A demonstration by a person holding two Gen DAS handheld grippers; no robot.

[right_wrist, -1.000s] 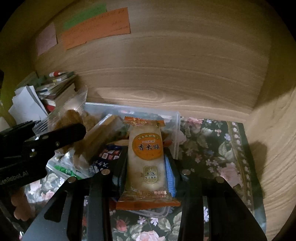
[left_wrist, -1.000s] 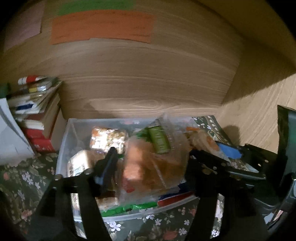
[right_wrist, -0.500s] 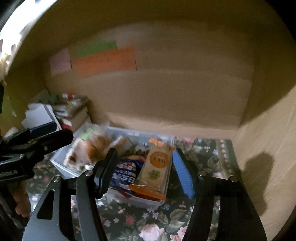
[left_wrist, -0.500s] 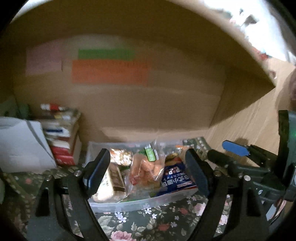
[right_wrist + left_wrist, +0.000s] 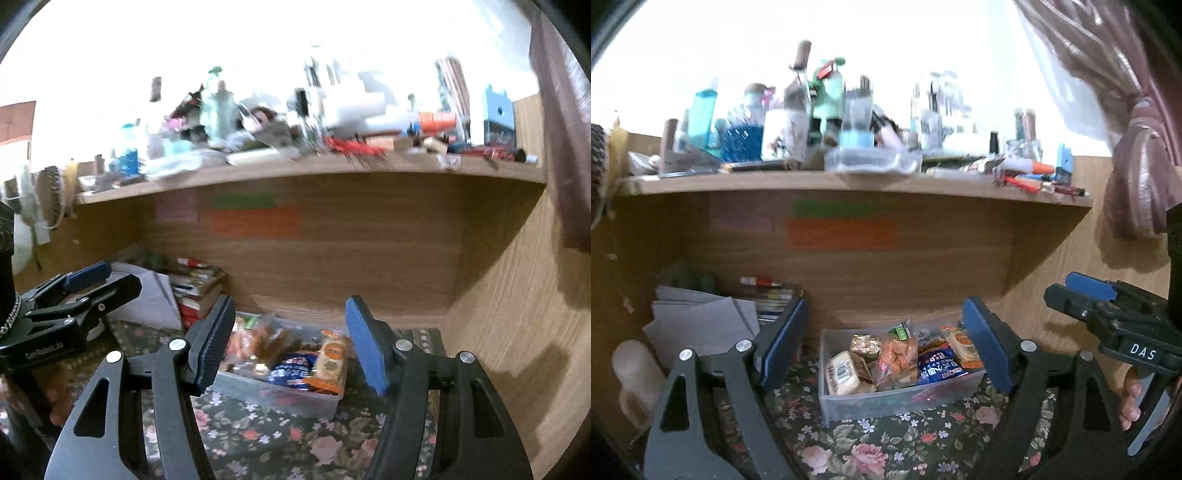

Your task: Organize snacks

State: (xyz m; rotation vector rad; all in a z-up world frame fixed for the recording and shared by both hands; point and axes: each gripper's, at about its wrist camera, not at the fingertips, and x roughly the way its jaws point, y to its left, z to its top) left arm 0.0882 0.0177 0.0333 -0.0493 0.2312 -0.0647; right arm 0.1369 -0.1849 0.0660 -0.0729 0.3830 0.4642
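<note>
A clear plastic box (image 5: 886, 400) stands on the floral cloth inside the wooden cubby and holds several snack packets. Among them are an orange packet (image 5: 897, 354), a blue one (image 5: 940, 367) and an orange-labelled rice cracker (image 5: 964, 343). The box (image 5: 288, 400) and the rice cracker (image 5: 330, 363) show in the right wrist view too. My left gripper (image 5: 884, 302) hangs back from the box, its jaws opening with nothing between them. My right gripper (image 5: 291, 301) is open and holds nothing. Each gripper also shows in the other's view: the right gripper (image 5: 1071, 291) and the left gripper (image 5: 107, 277).
A stack of books (image 5: 772, 295) and white papers (image 5: 698, 321) lie left of the box. Above, a shelf board (image 5: 849, 184) carries several bottles and clutter. Coloured notes (image 5: 838, 232) stick to the back panel. A wooden side wall (image 5: 517, 332) closes the right.
Both grippers let go of their packets, which now lie in the box. Their jaws spread and they drew back and up, bringing the upper shelf into view.
</note>
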